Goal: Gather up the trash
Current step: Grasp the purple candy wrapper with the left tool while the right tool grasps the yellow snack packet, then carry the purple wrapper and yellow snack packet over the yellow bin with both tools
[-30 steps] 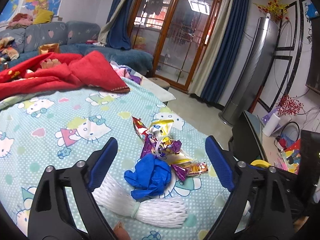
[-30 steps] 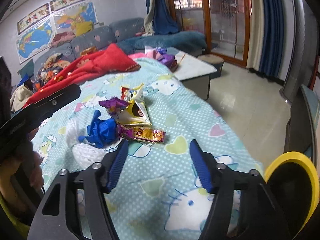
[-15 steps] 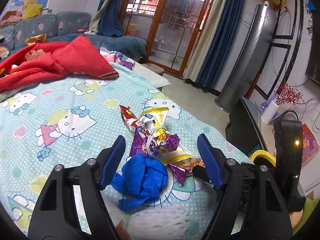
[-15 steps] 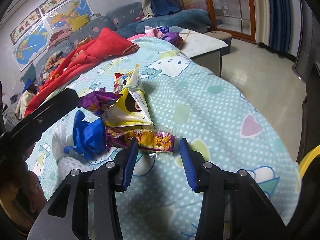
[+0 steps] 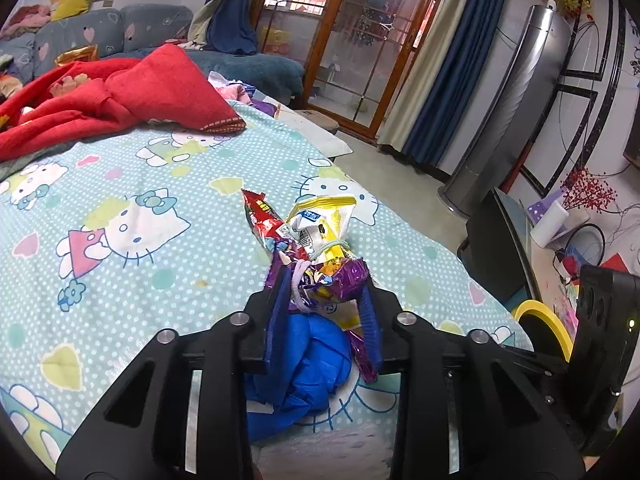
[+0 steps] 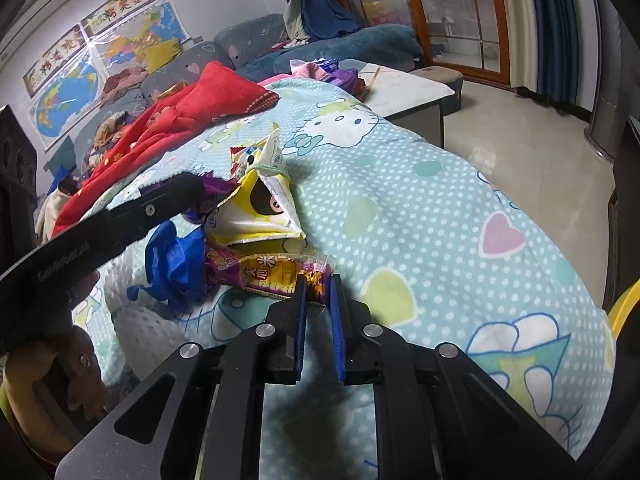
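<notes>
A heap of trash lies on the Hello Kitty bedsheet (image 5: 120, 208). My left gripper (image 5: 324, 280) is shut on a crumpled purple wrapper (image 5: 336, 278); a blue plastic bag (image 5: 308, 360) lies under its jaws. A red wrapper (image 5: 262, 216) and a yellow-white snack bag (image 5: 328, 220) lie just beyond. My right gripper (image 6: 318, 284) is shut on the end of a purple-yellow candy wrapper (image 6: 268, 270). The yellow snack bag (image 6: 260, 208) and blue bag (image 6: 176, 256) lie behind it. White foam netting (image 6: 140, 320) lies at the left.
A red blanket (image 5: 112, 100) lies at the far end of the bed. A yellow-rimmed bin (image 5: 540, 320) stands off the bed's right side beside a black cabinet (image 5: 500, 248). A low table (image 6: 408, 88) stands past the bed. Tiled floor lies beyond.
Both grippers moved forward into the trash heap and closed: the left on the purple wrapper, the right on the candy wrapper's end.
</notes>
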{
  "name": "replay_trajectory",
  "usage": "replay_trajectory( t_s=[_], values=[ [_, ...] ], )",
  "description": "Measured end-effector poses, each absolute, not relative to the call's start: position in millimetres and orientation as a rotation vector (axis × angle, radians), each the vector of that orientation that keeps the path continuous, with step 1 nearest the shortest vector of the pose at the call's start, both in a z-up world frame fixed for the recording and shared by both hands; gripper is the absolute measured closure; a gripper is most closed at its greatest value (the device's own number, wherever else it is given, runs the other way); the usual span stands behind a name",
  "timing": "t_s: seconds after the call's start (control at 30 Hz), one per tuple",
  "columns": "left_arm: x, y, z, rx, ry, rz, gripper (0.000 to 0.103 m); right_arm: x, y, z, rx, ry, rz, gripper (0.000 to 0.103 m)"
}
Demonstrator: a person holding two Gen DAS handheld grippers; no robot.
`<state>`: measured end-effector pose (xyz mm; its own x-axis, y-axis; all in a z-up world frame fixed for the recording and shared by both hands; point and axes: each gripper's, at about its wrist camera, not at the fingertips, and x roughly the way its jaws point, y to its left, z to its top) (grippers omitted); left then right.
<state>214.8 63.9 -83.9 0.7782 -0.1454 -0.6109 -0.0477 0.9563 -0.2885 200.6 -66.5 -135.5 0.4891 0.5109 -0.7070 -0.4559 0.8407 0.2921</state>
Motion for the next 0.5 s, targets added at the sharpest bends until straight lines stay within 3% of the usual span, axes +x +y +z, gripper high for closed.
replay_trajectory(
  t_s=[0.2,0.5],
  values=[
    [203,65,-79,-0.309,0.645,-0.063,0.088,192,-73,-135,0.066,0.882,0.581,0.093],
    [175,87,-66,-0.42,0.567,-0.096,0.089,181,-90,-131,0.06,0.891,0.555,0.094]
  ],
)
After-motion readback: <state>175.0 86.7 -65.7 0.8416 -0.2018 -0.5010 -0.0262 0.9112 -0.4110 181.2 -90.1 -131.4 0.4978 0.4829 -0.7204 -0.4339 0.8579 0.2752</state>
